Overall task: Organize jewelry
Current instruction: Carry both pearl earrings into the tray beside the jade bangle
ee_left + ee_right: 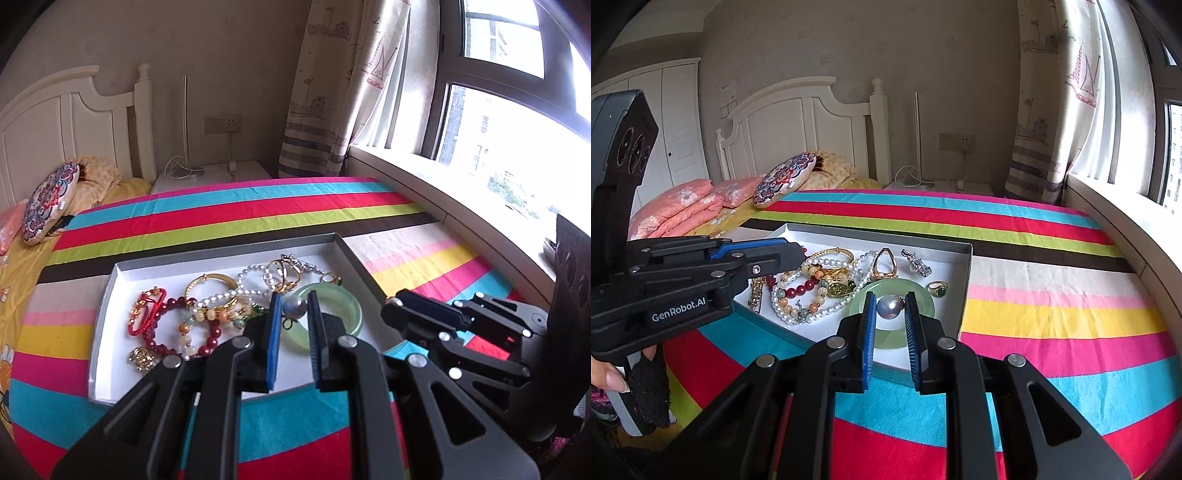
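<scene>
A shallow white tray (107, 295) (964, 280) on the striped bed holds a heap of jewelry: a green jade bangle (347, 306) (923, 291), a grey pearl pendant (295, 308) (889, 308), a white pearl strand (221, 297) (827, 314), a dark red bead bracelet (173, 306), gold bangle (210, 282), gold rings (884, 264) and a green-stone ring (938, 288). My left gripper (293, 299) is open above the tray's near part. My right gripper (891, 299) is open, hovering over the bangle with the pearl showing between its fingers. Neither holds anything.
The striped blanket (1034, 314) covers the bed. Pillows (783, 179) and a white headboard (798, 122) lie at the far end, beside a nightstand (210, 177). A window sill (443, 192) and curtain (332, 92) run along the right.
</scene>
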The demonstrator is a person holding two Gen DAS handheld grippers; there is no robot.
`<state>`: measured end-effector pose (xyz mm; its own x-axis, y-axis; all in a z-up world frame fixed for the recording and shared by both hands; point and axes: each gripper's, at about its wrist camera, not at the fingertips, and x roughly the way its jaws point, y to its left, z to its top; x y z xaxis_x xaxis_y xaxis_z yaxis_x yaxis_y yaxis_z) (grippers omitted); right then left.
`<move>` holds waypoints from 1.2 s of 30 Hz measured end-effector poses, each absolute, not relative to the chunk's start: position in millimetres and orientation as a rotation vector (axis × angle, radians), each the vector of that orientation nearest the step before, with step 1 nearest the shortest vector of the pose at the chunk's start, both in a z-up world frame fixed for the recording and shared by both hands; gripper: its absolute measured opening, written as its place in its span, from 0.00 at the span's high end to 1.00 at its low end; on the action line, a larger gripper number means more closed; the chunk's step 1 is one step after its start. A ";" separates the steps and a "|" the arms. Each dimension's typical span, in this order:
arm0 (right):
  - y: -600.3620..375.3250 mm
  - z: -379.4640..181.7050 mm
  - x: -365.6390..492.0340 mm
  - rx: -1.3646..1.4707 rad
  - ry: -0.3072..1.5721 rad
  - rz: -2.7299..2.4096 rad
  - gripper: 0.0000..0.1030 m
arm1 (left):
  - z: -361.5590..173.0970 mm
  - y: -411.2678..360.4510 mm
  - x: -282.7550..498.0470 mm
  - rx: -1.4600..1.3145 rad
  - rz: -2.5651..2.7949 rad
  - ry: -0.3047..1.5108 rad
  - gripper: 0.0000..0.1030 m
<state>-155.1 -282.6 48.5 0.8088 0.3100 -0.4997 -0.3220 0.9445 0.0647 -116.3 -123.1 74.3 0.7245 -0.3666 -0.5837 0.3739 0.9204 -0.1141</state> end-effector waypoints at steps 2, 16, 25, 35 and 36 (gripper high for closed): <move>-281.6 46.5 -150.4 -0.021 0.540 0.343 0.83 | 74.3 -121.9 -107.8 -0.024 -0.434 0.661 0.87; -268.3 33.9 -118.3 -0.038 0.630 0.354 0.83 | 67.4 -142.9 -61.0 -0.077 -0.552 0.769 0.87; -261.4 29.7 -110.2 -0.048 0.672 0.354 0.83 | 58.4 -155.5 -48.0 -0.040 -0.564 0.815 0.87; -264.5 27.7 -102.8 -0.027 0.697 0.338 0.83 | 47.5 -158.5 -40.9 -0.033 -0.559 0.846 0.86; -265.5 27.3 -101.8 -0.019 0.702 0.336 0.82 | 47.0 -158.3 -40.1 -0.035 -0.557 0.849 0.85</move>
<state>-101.8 -265.5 27.3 0.7121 0.2968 -0.6363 -0.3097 0.9461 0.0948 -40.1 -158.3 47.0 0.5276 -0.4794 -0.7013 0.4524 0.8573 -0.2457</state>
